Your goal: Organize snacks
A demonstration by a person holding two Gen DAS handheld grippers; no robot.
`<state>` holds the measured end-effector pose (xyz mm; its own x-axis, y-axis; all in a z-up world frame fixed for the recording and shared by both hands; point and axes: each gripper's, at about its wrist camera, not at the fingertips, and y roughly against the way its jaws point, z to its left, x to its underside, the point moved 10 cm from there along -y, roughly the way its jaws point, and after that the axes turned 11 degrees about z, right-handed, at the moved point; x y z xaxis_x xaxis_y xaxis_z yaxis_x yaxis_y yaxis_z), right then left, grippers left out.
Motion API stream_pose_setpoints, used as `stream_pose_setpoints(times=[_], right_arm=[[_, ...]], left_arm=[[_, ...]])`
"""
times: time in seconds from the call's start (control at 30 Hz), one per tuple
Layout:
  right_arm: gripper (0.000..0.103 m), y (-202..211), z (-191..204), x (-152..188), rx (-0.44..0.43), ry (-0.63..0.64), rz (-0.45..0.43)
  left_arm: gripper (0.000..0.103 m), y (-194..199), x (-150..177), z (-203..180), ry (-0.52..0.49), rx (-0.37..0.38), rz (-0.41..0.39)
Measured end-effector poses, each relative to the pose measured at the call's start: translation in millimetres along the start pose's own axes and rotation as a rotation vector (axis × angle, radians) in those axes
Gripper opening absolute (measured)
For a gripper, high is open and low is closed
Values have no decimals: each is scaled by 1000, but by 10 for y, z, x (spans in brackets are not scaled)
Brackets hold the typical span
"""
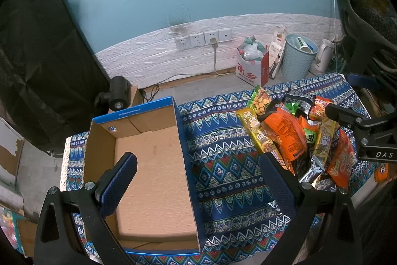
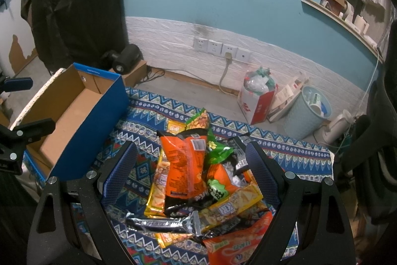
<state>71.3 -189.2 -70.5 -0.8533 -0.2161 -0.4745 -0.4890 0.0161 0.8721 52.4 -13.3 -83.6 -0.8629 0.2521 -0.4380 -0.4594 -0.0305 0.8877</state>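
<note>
Orange foil snack packet (image 2: 183,165) tops the pile on the patterned cloth, directly between the right gripper (image 2: 191,173)'s spread jaws, long axis pointing away. Left gripper (image 1: 198,173), also agape, hovers over the empty cardboard box (image 1: 153,155).

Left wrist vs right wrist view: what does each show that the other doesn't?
Left wrist only: the cardboard box's whole bare floor, seen from above, and the open left hand-held gripper.

Right wrist only: the open right hand-held gripper over the snack pile, with the silver wrapper fully visible.

Both: box, snack pile, patterned tablecloth, wall sockets.
</note>
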Motion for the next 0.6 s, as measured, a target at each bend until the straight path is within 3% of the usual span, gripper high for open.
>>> stream_pose_setpoints(times=[0.6], right_arm=[[87, -56, -85, 40, 22, -10, 22]], left_arm=[[100, -36, 3, -62, -11, 4, 2]])
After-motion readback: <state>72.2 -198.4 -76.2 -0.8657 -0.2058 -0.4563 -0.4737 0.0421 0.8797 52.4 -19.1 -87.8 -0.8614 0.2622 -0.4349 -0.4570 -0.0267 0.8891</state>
